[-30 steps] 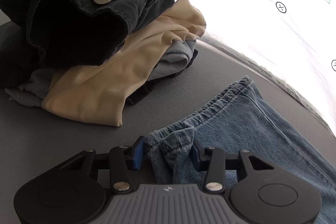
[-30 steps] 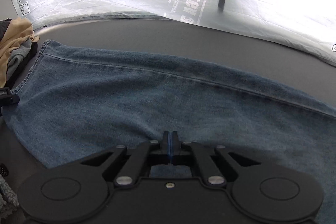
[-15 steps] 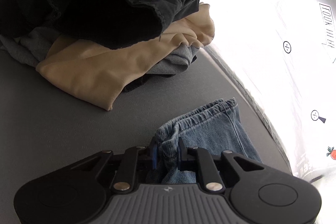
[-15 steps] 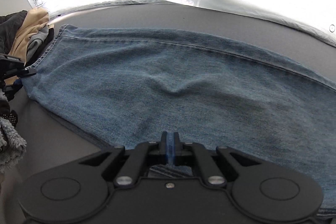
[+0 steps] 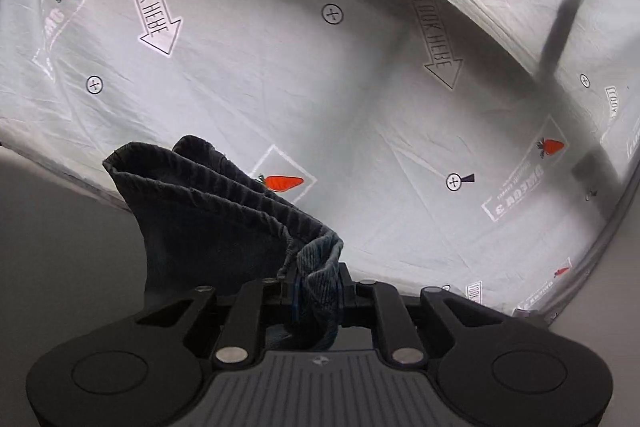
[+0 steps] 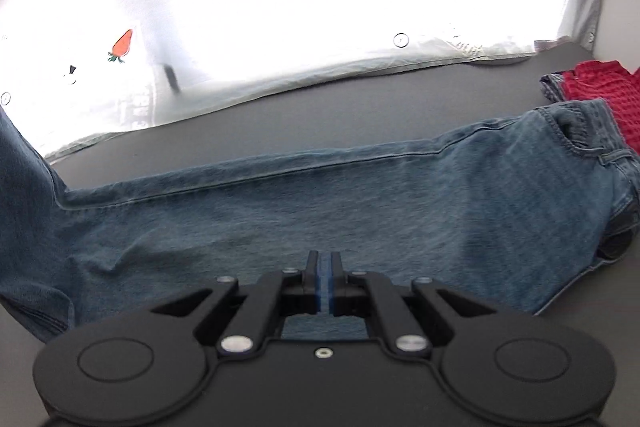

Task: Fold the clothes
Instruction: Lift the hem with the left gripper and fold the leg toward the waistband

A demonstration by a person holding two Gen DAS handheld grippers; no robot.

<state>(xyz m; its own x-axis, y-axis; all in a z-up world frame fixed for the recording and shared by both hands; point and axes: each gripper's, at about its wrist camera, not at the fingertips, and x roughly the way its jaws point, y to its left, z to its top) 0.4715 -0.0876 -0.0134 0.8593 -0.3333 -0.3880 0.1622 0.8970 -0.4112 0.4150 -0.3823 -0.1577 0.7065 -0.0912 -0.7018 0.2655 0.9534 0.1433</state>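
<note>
Left gripper [image 5: 318, 291] has swung up off the table [image 6: 360, 123], clamped on the jeans [image 6: 360, 203] hem; right gripper [image 6: 325, 281] stays clenched low over the denim.

A: Left hand-held gripper [image 5: 318, 291]?
B: Jaws nearly together, clamped on a bunched denim hem [image 5: 316, 267]. Cloth stands up between the blue pads and fans out to the left. Body raised, aimed slightly downward.

A: Right hand-held gripper [image 6: 324, 285]?
B: Jaws fully together, blue pads face to face. Whether a thin fold of cloth sits between them cannot be told. Body tilted steeply down, tips over the jeans [image 6: 320, 199].

A: Hands, arms?
B: None in either wrist view.
</note>
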